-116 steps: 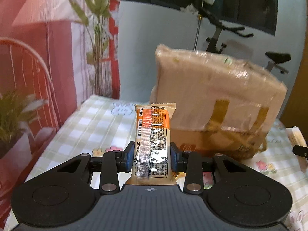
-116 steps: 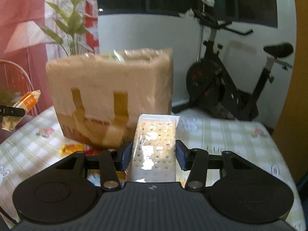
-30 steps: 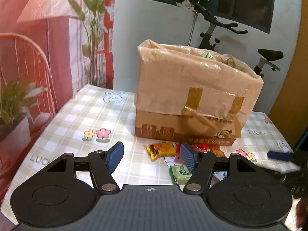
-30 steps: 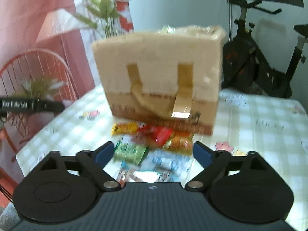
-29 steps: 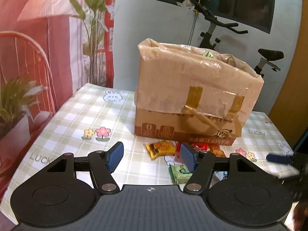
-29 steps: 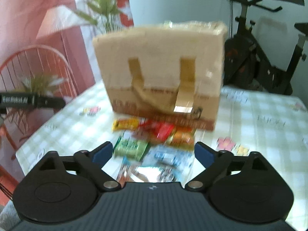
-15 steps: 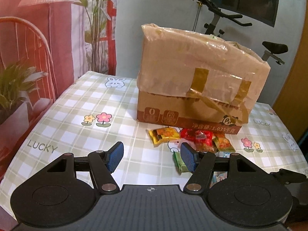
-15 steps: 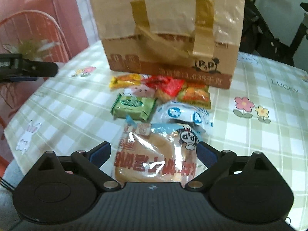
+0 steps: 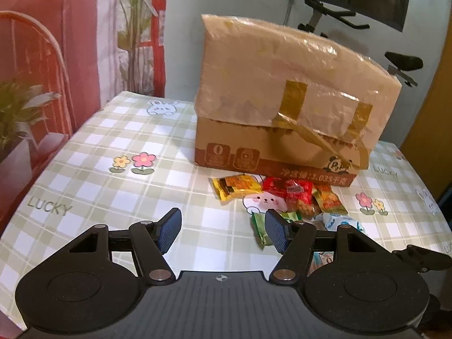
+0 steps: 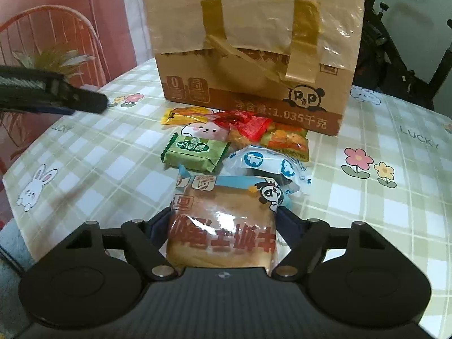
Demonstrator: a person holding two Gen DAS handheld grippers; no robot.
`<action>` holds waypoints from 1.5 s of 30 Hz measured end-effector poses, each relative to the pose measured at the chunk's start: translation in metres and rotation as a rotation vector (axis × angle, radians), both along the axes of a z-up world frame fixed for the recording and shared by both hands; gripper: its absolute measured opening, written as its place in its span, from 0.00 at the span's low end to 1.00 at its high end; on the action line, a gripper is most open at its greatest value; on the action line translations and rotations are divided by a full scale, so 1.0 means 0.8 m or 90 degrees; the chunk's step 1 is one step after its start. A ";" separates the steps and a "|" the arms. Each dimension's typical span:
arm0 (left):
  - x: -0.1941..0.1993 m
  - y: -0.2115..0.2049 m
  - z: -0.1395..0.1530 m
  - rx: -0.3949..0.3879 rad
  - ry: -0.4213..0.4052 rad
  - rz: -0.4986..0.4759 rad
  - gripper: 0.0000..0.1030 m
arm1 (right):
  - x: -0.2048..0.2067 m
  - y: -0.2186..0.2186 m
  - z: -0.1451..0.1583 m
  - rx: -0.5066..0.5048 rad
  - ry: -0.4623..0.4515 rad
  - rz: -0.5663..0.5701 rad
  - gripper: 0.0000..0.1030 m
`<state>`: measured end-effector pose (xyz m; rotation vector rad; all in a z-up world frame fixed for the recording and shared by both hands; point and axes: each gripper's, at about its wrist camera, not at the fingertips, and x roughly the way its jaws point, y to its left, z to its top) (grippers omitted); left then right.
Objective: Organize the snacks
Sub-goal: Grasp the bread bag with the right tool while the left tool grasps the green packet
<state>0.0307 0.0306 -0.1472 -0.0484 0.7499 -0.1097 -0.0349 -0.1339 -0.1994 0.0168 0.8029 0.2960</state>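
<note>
A taped cardboard box (image 9: 288, 99) stands at the back of the checked table, and it fills the top of the right wrist view as the box (image 10: 254, 42). In front of it lies a pile of snacks: a yellow packet (image 9: 236, 185), a red packet (image 9: 293, 190), a green packet (image 10: 196, 151) and a blue-and-white packet (image 10: 265, 163). My right gripper (image 10: 223, 213) is shut on a bread packet (image 10: 223, 237) at the near edge of the pile. Left of the pile my left gripper (image 9: 222, 220) hovers open and empty over the cloth.
The tablecloth (image 9: 113, 169) drops off at the left and near edges. A red wire chair (image 10: 56, 28) and a potted plant (image 9: 17, 113) stand to the left. An exercise bike (image 10: 401, 42) stands behind the box on the right.
Both grippers gave up their earlier snack bars and drew back from the box. The right gripper then dropped to the pile and its fingers closed in on the bread packet. The left gripper moved slightly forward.
</note>
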 end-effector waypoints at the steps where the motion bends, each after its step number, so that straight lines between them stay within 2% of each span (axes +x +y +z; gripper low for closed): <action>1: 0.003 -0.003 -0.004 0.002 0.005 -0.006 0.66 | -0.002 -0.004 0.001 0.007 -0.001 -0.003 0.75; 10: 0.040 -0.042 -0.052 0.006 0.046 -0.059 0.66 | -0.007 -0.041 0.012 -0.012 -0.030 -0.059 0.75; 14: 0.060 -0.053 -0.075 -0.062 0.077 -0.046 0.71 | -0.011 -0.048 0.010 -0.032 -0.036 -0.060 0.75; 16: 0.065 -0.065 -0.084 -0.044 0.081 -0.036 0.71 | -0.012 -0.053 0.007 -0.022 -0.030 -0.065 0.75; 18: 0.066 -0.081 -0.089 -0.002 0.070 -0.051 0.71 | -0.012 -0.055 0.005 -0.019 -0.027 -0.067 0.75; 20: 0.070 -0.091 -0.095 0.015 0.072 -0.062 0.71 | -0.012 -0.058 0.004 -0.018 -0.025 -0.070 0.75; 35: 0.086 -0.099 -0.105 0.018 0.076 -0.039 0.75 | -0.013 -0.062 -0.001 -0.003 -0.013 -0.078 0.75; 38: 0.081 -0.098 -0.103 0.015 0.074 -0.056 0.64 | -0.012 -0.062 0.000 0.000 -0.014 -0.077 0.75; 41: 0.073 -0.092 -0.099 0.012 0.081 -0.065 0.59 | -0.012 -0.063 0.002 0.002 -0.017 -0.078 0.75; 45: 0.062 -0.078 -0.096 0.003 0.087 -0.058 0.59 | -0.014 -0.063 0.002 0.005 -0.017 -0.077 0.75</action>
